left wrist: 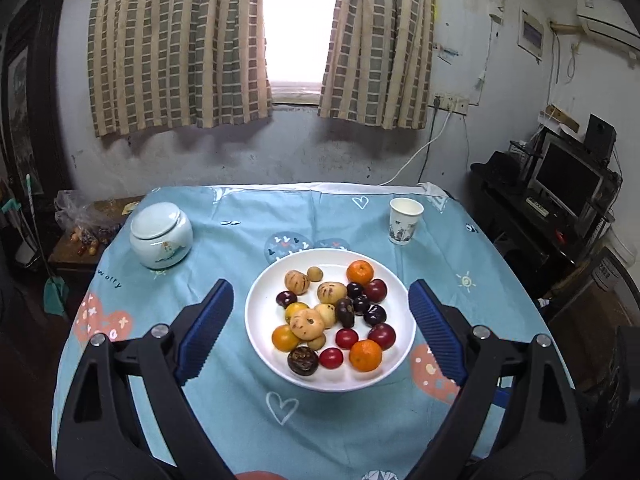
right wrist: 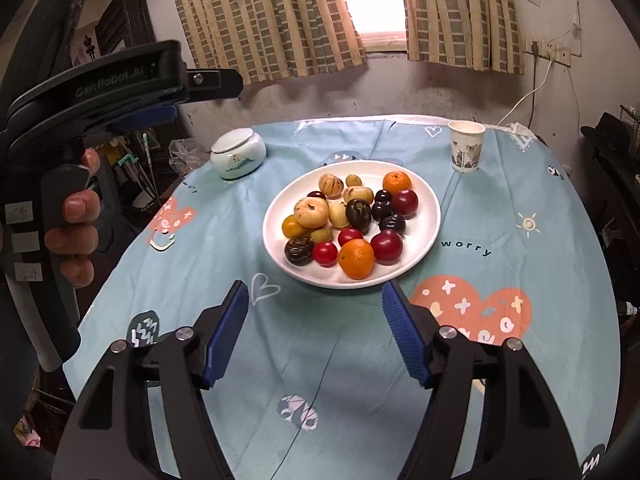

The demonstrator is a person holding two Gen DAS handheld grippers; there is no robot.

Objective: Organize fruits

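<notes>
A white plate [left wrist: 260,332] stands mid-table, heaped with several fruits: oranges [left wrist: 365,355], red plums [left wrist: 346,338], dark purple fruits [left wrist: 303,360] and pale tan ones [left wrist: 307,323]. My left gripper [left wrist: 321,286] hangs above the plate, open wide, with a blue pad on either side and nothing between them. In the right wrist view the same plate [right wrist: 426,236] lies just beyond my right gripper [right wrist: 314,286]. That gripper is open and empty over the cloth. A hand [right wrist: 74,216] grips the left gripper's handle at the left edge of that view.
A light blue patterned cloth [left wrist: 224,408] covers the table. A lidded ceramic jar [left wrist: 161,236] sits at the back left and a paper cup [left wrist: 405,220] at the back right. A dark desk with a monitor [left wrist: 568,184] stands to the right, and a low side table [left wrist: 84,236] to the left.
</notes>
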